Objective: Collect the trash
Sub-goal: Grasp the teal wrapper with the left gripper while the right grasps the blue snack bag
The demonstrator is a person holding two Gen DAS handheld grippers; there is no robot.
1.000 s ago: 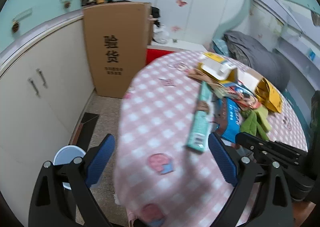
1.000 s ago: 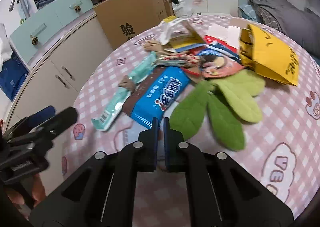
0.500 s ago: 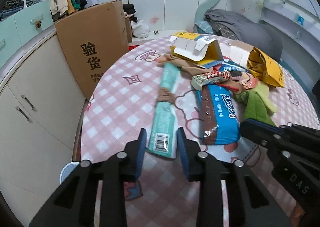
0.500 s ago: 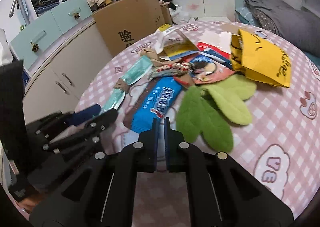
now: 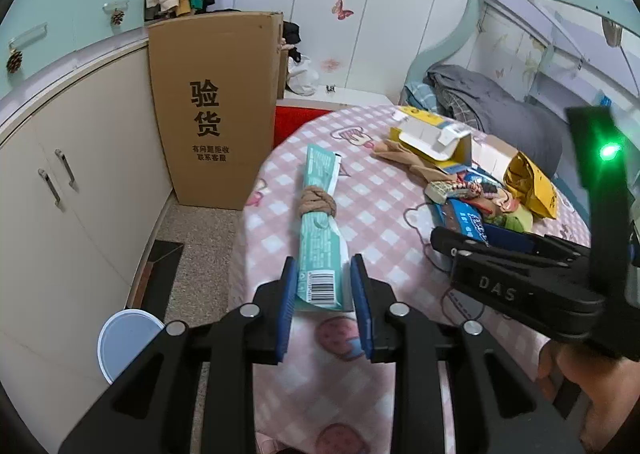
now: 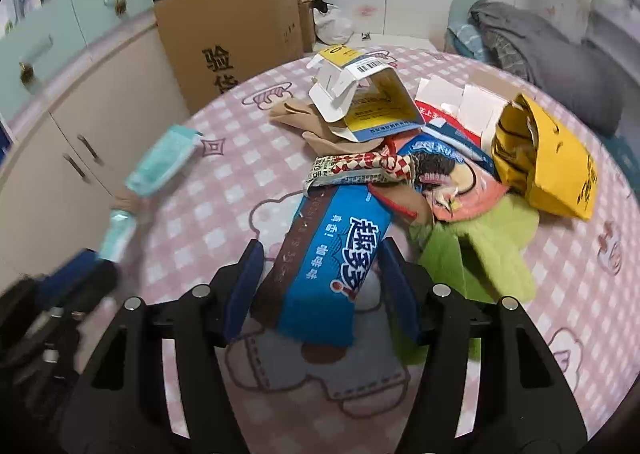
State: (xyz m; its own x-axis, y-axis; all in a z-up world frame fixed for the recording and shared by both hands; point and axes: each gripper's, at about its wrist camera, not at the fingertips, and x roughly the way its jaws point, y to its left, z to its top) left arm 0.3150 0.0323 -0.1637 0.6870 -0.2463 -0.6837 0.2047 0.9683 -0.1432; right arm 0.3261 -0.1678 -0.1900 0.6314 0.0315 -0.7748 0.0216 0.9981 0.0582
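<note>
The left gripper (image 5: 323, 296) has its blue-padded jaws closing on the near, barcoded end of a long teal wrapper (image 5: 320, 230); the left pad touches the wrapper's edge, while a sliver of gap shows at the right pad, so a firm pinch cannot be confirmed. The wrapper is a narrow, flattened mint-green pack with a white inner edge, and a tan knotted stocking (image 5: 318, 203) is tied around its middle. It lies lengthwise on the pink checked tablecloth (image 5: 384, 210), near the table's left edge.

The right gripper (image 6: 322, 286) is opening, its jaws standing wide on either side of a blue and brown biscuit packet (image 6: 332, 254) with white lettering; the pads stand apart from the packet's sides. The packet lies flat, its far end tucked under the trash pile.

That pile holds an opened yellow and white carton (image 6: 360, 102), a crumpled yellow paper bag (image 6: 548, 158), a red-and-white checked wrapper (image 6: 360, 166), a pink round-printed pouch (image 6: 460, 182) and a green plush cloth (image 6: 480, 250).

Beside the table stands a tall cardboard box (image 5: 216, 110), and a white bucket (image 5: 128, 342) sits on the floor below the cabinet (image 5: 60, 206).
</note>
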